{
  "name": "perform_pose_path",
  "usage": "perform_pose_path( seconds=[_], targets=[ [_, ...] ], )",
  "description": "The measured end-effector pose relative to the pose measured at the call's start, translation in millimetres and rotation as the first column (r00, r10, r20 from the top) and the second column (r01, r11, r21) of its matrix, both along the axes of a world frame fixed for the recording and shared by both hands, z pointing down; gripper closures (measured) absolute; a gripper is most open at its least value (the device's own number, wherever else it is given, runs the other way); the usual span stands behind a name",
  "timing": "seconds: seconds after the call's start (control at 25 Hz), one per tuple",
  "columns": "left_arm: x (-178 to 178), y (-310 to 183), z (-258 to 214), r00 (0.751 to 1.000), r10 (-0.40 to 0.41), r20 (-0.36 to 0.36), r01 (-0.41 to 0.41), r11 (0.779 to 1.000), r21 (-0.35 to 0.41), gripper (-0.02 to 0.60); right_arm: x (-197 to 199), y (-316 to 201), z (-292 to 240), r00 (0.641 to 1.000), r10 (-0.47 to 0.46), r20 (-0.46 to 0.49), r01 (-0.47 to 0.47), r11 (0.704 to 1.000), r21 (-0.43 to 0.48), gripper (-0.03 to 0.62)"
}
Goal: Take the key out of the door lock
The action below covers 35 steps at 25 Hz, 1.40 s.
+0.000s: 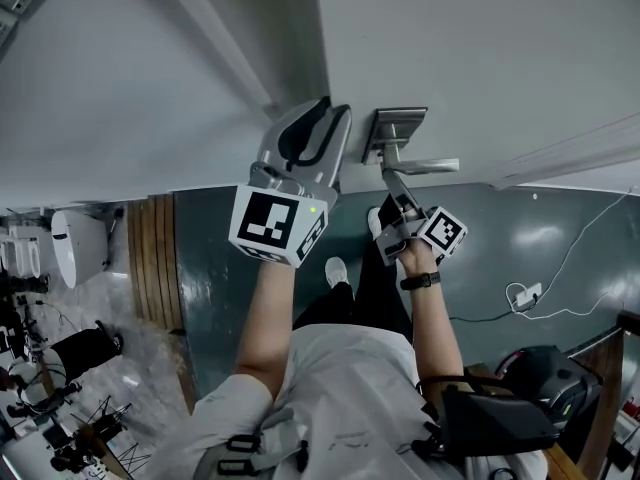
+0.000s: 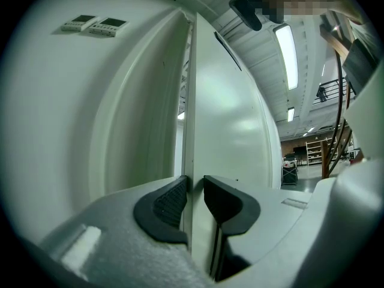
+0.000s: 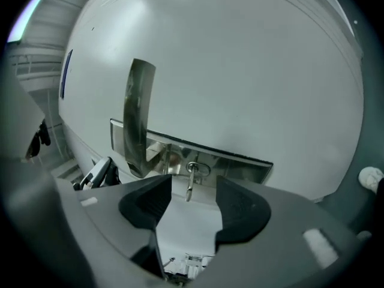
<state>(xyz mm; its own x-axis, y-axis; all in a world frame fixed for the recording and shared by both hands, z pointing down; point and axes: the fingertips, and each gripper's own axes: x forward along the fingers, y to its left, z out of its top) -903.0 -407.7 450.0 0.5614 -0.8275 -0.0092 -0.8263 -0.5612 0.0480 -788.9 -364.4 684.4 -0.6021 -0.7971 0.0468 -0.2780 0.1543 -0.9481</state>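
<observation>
In the right gripper view a small metal key with a ring sticks out of the steel lock plate on the white door. My right gripper is open just in front of the key. Its black pads stand on either side of the key without touching it. The lever handle rises to the left of the key. In the head view the right gripper sits under the handle. My left gripper is shut on the door's edge, and the head view shows this gripper at that edge.
A wall with two small control panels lies left of the door edge. On the floor are a white cable with a socket strip, a black bag and gear at the left. The person's legs and shoes are below.
</observation>
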Motion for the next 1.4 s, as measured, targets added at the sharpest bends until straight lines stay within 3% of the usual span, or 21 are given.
perform_pose_path(
  seconds=[0.48, 0.56, 0.68, 1.04, 1.2, 1.32, 1.4],
  targets=[
    [2, -3, 3, 1.0, -0.02, -0.018, 0.02, 1.0, -0.01, 0.486, -12, -20, 6, 0.95, 0.097, 0.298, -0.083, 0.995, -0.062, 0.502],
    [2, -3, 3, 0.999, -0.028, -0.021, 0.028, 1.0, -0.005, 0.486, -11, -21, 2, 0.928, 0.12, 0.354, -0.105, 0.993, -0.061, 0.563],
    [2, -3, 4, 0.999, -0.047, -0.025, 0.047, 0.999, 0.012, 0.485, -10, -21, 2, 0.878, 0.191, 0.439, -0.16, 0.981, -0.107, 0.563],
    [2, -5, 6, 0.998, -0.061, -0.024, 0.06, 0.998, -0.014, 0.477, -8, -18, 9, 0.868, 0.285, 0.407, -0.218, 0.955, -0.203, 0.566],
    [3, -4, 8, 0.998, -0.059, -0.025, 0.058, 0.997, -0.045, 0.476, -7, -14, 9, 0.879, 0.295, 0.376, -0.233, 0.951, -0.202, 0.566],
    [4, -4, 8, 0.997, -0.069, -0.018, 0.067, 0.996, -0.061, 0.477, -4, 10, 11, 0.884, 0.301, 0.358, -0.243, 0.95, -0.198, 0.568],
    [5, -5, 8, 0.997, -0.071, -0.024, 0.07, 0.996, -0.064, 0.48, 1, 36, 29, 0.875, 0.328, 0.357, -0.249, 0.936, -0.25, 0.568]
  ],
)
